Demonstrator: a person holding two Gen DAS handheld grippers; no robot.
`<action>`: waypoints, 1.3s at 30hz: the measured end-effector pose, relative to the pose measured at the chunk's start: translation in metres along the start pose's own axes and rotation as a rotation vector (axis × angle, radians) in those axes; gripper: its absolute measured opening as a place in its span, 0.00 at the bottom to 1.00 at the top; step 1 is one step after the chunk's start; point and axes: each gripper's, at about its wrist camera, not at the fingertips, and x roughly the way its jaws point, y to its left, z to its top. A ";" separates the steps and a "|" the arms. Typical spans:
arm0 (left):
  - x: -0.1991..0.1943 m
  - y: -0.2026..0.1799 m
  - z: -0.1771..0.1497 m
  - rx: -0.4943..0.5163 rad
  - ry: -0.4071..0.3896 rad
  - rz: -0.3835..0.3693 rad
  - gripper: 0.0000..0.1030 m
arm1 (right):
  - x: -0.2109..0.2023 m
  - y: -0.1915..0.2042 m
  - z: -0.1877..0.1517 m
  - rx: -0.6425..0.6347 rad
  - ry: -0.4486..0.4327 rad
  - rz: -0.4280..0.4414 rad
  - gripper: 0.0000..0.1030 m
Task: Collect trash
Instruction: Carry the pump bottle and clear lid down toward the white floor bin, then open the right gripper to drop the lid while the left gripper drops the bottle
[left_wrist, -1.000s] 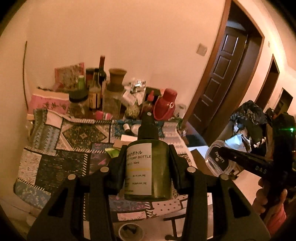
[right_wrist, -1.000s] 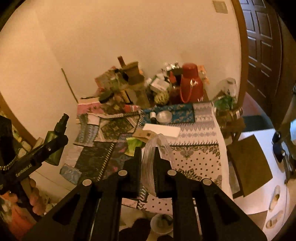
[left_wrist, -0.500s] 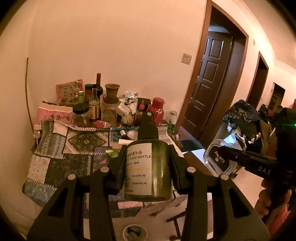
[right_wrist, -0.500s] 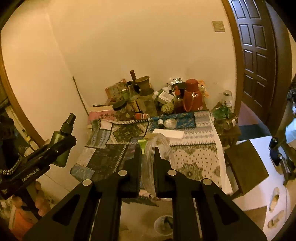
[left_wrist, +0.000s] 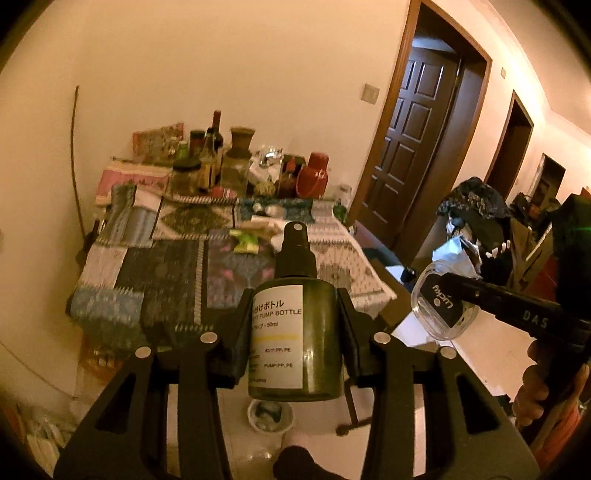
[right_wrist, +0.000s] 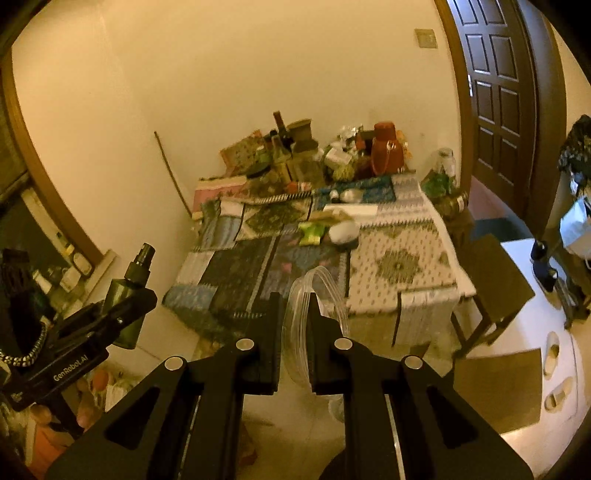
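My left gripper (left_wrist: 293, 325) is shut on a dark green pump bottle (left_wrist: 295, 339) with a white label, held upright in the air off the table's near edge; the bottle also shows at the left of the right wrist view (right_wrist: 127, 295). My right gripper (right_wrist: 295, 317) is shut on a clear plastic container (right_wrist: 299, 314), held on edge; the container shows at the right of the left wrist view (left_wrist: 441, 310). A green wrapper (right_wrist: 312, 234) and a white round lid or dish (right_wrist: 343, 232) lie on the patterned tablecloth (right_wrist: 399, 258).
Bottles, jars and a red jug (right_wrist: 386, 153) crowd the table's far end by the wall. A small cup (left_wrist: 269, 413) stands on the floor below. A dark chair (right_wrist: 491, 291) and a brown door (right_wrist: 498, 92) are to the right.
Both grippers have drawn back and away from the table with their loads; the table looks farther and smaller. Both grips are unchanged.
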 end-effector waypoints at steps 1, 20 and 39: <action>-0.001 0.001 -0.006 -0.007 0.012 -0.001 0.40 | 0.000 0.003 -0.006 -0.003 0.013 0.000 0.10; 0.089 0.006 -0.101 -0.113 0.277 0.061 0.40 | 0.096 -0.047 -0.080 0.008 0.312 0.048 0.10; 0.268 0.076 -0.272 -0.266 0.468 0.146 0.40 | 0.307 -0.119 -0.209 -0.025 0.562 0.072 0.10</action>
